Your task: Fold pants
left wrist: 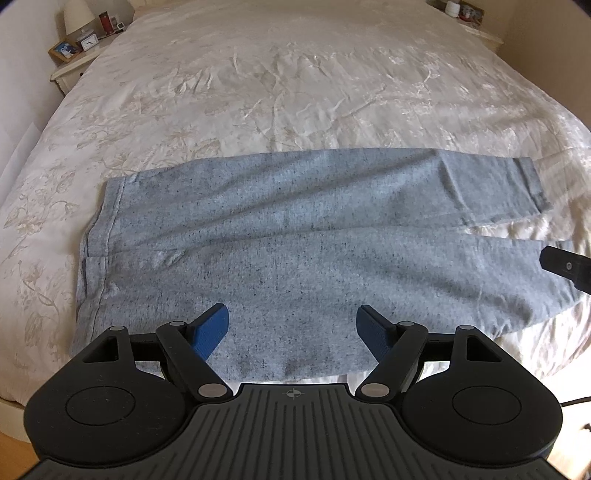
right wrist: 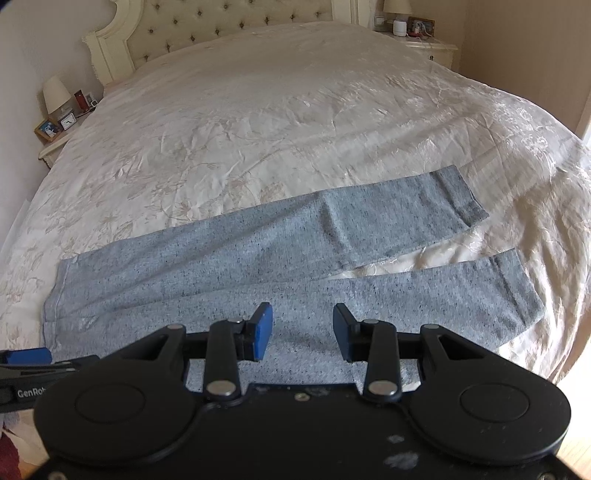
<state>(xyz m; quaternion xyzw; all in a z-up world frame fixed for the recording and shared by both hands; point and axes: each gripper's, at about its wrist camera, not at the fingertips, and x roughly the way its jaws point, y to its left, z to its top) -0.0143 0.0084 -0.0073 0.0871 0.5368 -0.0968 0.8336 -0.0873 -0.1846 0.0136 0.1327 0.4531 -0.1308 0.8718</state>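
Grey-blue speckled pants point(left wrist: 295, 243) lie flat across the near part of the bed, waistband to the left, both legs stretched to the right with a gap between the cuffs; they also show in the right wrist view point(right wrist: 258, 258). My left gripper point(left wrist: 293, 325) is open and empty, hovering over the near leg by the pants' near edge. My right gripper point(right wrist: 303, 328) is open and empty above the near leg, farther right. Part of the right gripper point(left wrist: 565, 264) shows at the right edge of the left wrist view, and a left fingertip point(right wrist: 29, 356) shows in the right wrist view.
The bed point(left wrist: 295, 92) has a cream floral bedspread and a tufted headboard point(right wrist: 221, 22). Nightstands with lamps, a clock and frames stand at the far left point(left wrist: 81, 48) and far right point(right wrist: 424, 37). Wooden floor shows at the near corners.
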